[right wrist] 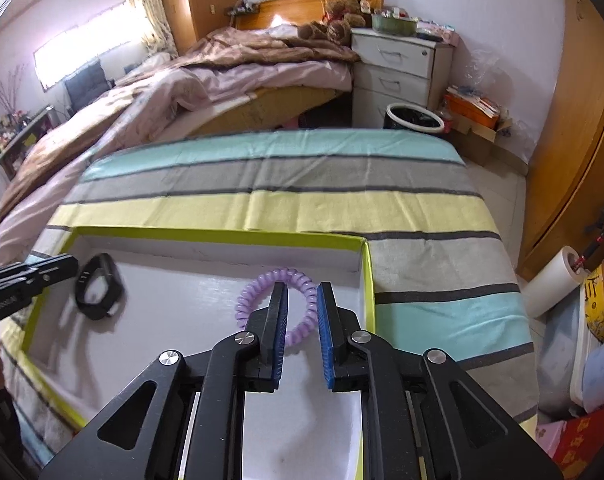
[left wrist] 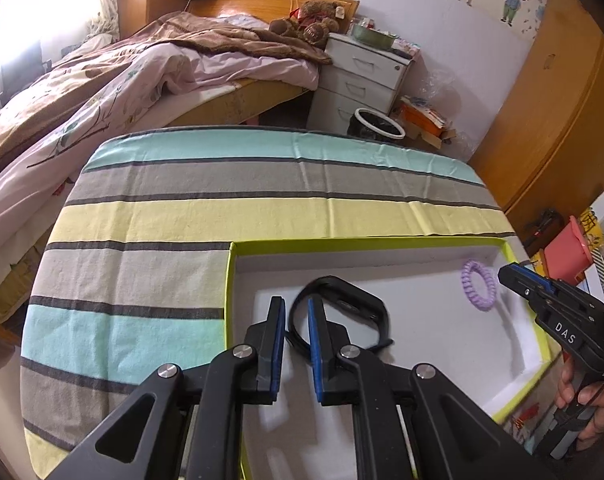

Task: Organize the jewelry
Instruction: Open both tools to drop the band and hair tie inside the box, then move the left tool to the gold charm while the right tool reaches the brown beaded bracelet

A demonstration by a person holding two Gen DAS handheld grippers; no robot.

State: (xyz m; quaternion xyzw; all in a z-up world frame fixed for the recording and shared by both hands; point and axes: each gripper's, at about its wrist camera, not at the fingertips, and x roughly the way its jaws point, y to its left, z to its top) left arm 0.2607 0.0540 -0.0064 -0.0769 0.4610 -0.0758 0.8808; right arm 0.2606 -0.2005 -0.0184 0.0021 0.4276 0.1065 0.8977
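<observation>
I have both tongs tipped down over the shallow green-rimmed box (left wrist: 231, 280) that sits on the striped counter (left wrist: 181, 216), and both pieces of jewelry already lie on its white floor. In the left wrist view my left tongs (left wrist: 295, 322) fill the lower centre of the frame, their blue pads parted by a narrow gap. The black wristband (left wrist: 342, 312) lies just behind them with part of its loop showing in that gap, but I see no pad pressing on it, so I read them as open and holding nothing.

In the right wrist view my right tongs (right wrist: 304, 312) stand the same way, slightly parted and empty. The purple coil bracelet (right wrist: 277, 304) lies flat under their tips near the box's right wall, its ring partly hidden behind the left pad.

I judge the spacing deliberate: band toward the left half, coil toward the right, well apart so neither tangles with the other. Each piece lies on the side of the tongs that hover over it, which keeps my two tools from crossing. Nothing else that looks like jewelry shows on the striped cloth.
</observation>
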